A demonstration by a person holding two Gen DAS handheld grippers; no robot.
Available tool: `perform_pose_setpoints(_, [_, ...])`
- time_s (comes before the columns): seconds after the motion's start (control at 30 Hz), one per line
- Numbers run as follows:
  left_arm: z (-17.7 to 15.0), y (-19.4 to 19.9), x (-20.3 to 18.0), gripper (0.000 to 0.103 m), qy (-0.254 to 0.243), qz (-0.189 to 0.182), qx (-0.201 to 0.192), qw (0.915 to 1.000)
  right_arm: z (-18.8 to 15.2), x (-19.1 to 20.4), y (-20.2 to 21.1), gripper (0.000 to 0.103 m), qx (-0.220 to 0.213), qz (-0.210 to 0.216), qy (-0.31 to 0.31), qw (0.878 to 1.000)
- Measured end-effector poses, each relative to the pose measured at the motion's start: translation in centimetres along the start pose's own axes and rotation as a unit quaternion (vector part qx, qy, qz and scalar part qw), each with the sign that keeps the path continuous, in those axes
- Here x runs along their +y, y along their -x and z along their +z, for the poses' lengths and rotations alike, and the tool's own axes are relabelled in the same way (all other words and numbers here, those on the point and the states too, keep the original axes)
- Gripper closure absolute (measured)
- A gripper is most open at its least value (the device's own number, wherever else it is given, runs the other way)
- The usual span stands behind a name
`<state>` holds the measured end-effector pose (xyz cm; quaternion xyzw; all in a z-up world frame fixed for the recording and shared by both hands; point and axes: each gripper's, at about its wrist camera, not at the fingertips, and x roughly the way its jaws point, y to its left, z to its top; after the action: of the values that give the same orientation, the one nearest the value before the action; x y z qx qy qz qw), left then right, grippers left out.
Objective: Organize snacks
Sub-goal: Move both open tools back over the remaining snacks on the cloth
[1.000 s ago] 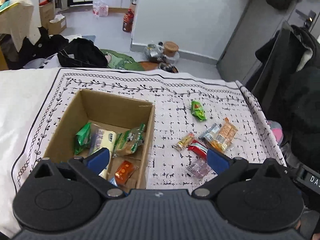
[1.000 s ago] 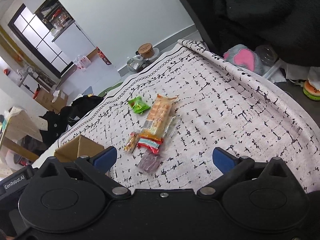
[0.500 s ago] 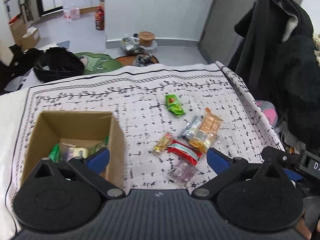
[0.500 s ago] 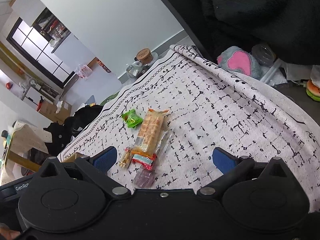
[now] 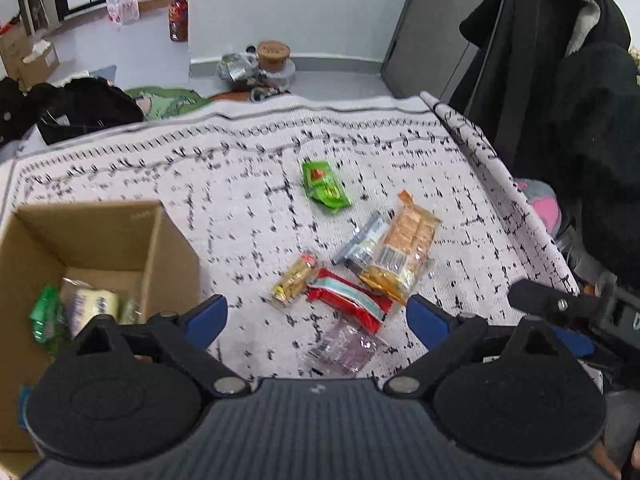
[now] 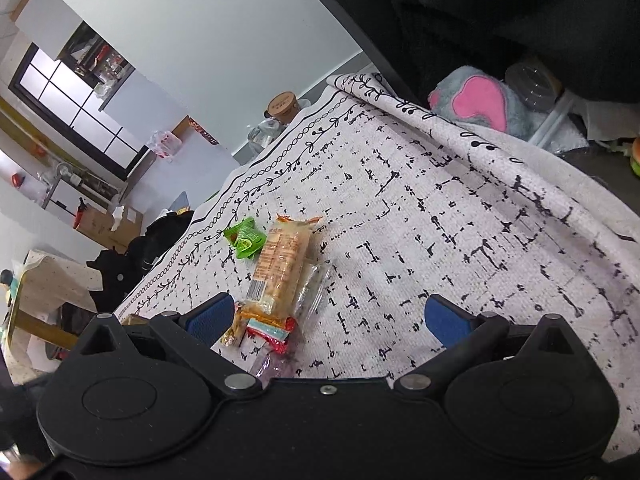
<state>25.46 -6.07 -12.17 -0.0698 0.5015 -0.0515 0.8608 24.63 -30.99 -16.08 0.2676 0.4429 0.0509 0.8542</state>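
Note:
A cardboard box stands at the left of the patterned cloth with several snack packets inside. Loose snacks lie to its right: a green packet, an orange cracker pack, a red wrapper, a small yellow bar and a clear purple packet. My left gripper hangs open just above the red and purple packets, holding nothing. My right gripper is open and empty over the cloth, with the orange cracker pack and green packet ahead on its left.
Black coats hang close at the right edge of the table. A grey and pink plush lies beyond that edge. Bags and a brown-lidded tub sit on the floor behind the table.
My left gripper has swung right, from over the box to over the loose snack pile. My right gripper has drifted a little closer to the snacks. Both stayed open.

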Motion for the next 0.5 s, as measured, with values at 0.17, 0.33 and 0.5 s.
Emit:
perform_pose_setpoints(0.17, [-0.3, -1.9, -0.3, 0.017, -0.006, -0.011, 0.018, 0.9998, 0.3, 0.0, -1.5, 0.002, 0.004, -0.003, -0.001, 1.000])
perform_pose_setpoints(0.33, [-0.7, -3.8, -0.8, 0.025, -0.017, -0.028, 0.037, 0.9988, 0.3, -0.1, -2.9, 0.003, 0.013, -0.009, -0.005, 1.000])
perform_pose_setpoints(0.5, [-1.2, -5.8, -0.5, 0.033, -0.020, -0.028, 0.058, 0.9977, 0.1, 0.2, -4.0, 0.004, 0.023, -0.010, -0.004, 1.000])
